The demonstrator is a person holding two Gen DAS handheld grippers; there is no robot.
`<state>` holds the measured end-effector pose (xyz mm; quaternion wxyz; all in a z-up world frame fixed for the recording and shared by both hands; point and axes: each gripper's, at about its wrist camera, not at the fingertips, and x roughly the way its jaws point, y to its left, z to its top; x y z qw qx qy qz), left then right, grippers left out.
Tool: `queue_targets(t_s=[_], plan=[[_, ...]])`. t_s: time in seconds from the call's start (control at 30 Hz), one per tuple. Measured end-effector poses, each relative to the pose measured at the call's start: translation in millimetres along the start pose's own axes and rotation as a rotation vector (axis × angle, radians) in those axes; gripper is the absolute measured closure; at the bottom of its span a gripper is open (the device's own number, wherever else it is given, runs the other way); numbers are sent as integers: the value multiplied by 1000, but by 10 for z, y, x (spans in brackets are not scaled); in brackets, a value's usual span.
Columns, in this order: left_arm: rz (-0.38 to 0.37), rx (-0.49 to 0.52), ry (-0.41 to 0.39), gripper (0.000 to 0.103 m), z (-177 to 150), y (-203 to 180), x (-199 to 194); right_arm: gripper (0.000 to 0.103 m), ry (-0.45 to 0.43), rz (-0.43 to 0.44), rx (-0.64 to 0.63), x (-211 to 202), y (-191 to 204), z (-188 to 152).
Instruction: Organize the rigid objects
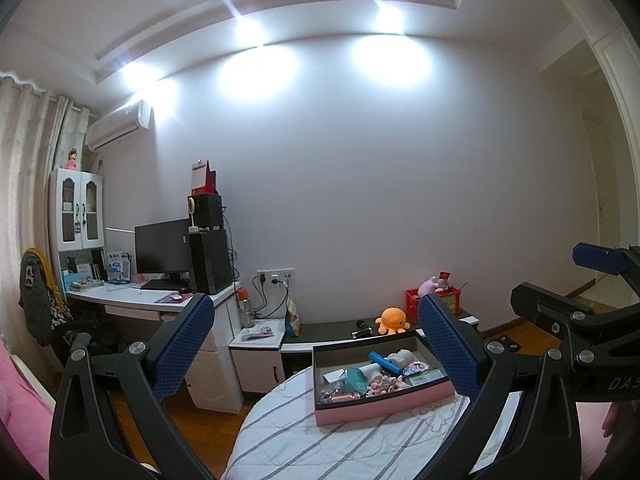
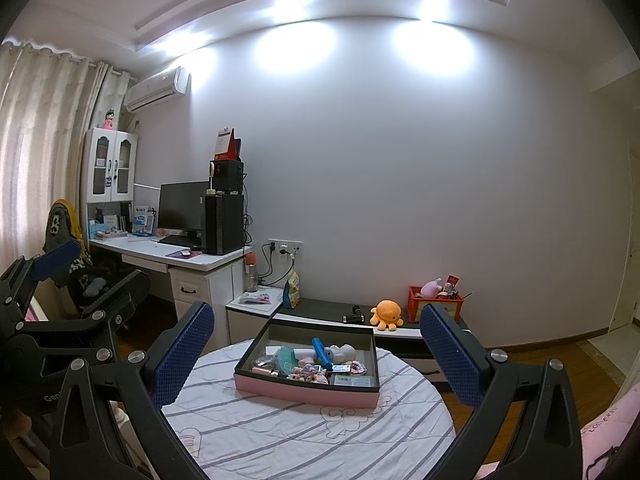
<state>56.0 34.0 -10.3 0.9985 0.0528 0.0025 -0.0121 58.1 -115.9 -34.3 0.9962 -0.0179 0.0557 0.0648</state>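
Right now a pink box full of small things sits on the round striped surface. Both the left gripper and right gripper hang above it, jaws wide, holding nothing.

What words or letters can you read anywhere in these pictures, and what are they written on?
"DAS", cut off at the picture's edge: on the black frame of the right hand-held gripper.
"Gen", cut off: on the black frame of the left hand-held gripper.
"LOO ERS", partly unclear: on the pink cloth.
Too small or blurred to read: packets in the pink box, the red crate, the calendar.
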Motion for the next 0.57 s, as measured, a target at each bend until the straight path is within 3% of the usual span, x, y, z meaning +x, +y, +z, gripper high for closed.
queue_targets(t_s=[0.57], plan=[[1, 7, 6, 0, 19, 12, -2, 0, 9, -1, 0, 41, -15, -10]])
